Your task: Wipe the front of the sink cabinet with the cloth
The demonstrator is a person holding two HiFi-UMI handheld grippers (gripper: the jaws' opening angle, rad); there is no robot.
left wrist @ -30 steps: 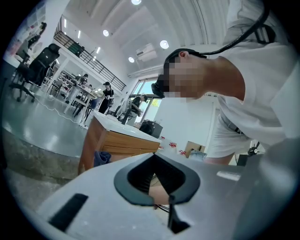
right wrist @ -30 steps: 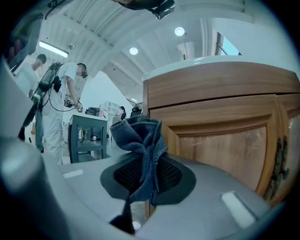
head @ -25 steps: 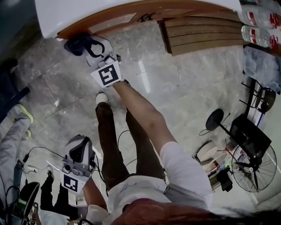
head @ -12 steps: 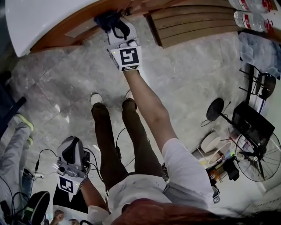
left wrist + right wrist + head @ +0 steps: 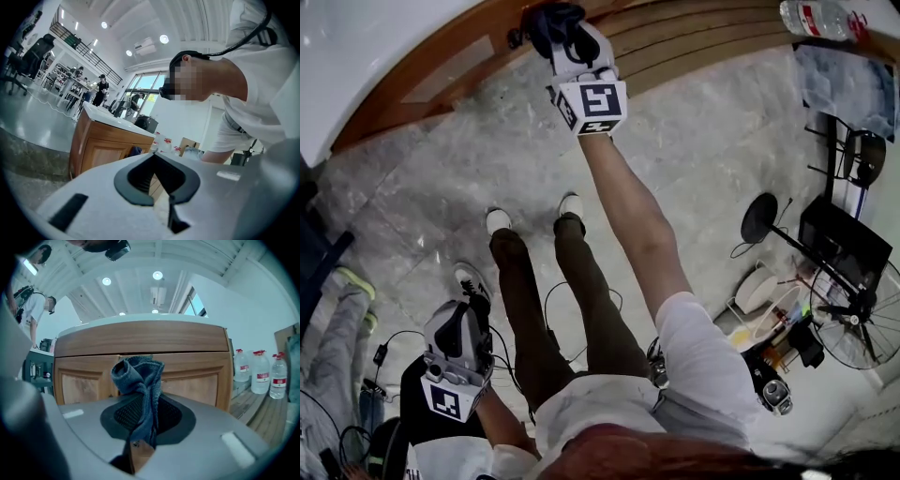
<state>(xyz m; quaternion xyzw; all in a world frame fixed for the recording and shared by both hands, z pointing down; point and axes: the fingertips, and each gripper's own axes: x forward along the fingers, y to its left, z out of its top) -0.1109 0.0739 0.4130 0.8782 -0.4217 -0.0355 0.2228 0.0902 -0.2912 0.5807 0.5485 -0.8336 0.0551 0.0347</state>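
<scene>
The blue cloth (image 5: 138,376), bunched in the clamped right tongs (image 5: 140,413), sits at top centre of the head view, seemingly just off the sink cabinet front (image 5: 197,385). Wiping well calls for pressing the wad flat along the door panels. The white tabletop (image 5: 356,75) overhangs above, with bare floor (image 5: 441,178) below and water bottles (image 5: 255,371) at the right. The left tongs (image 5: 157,180), closed on nothing, hang at lower left.

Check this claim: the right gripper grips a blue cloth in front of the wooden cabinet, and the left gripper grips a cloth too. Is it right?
No. The left gripper view shows the left gripper empty. The right gripper does grip the blue cloth before the wooden cabinet.
</scene>
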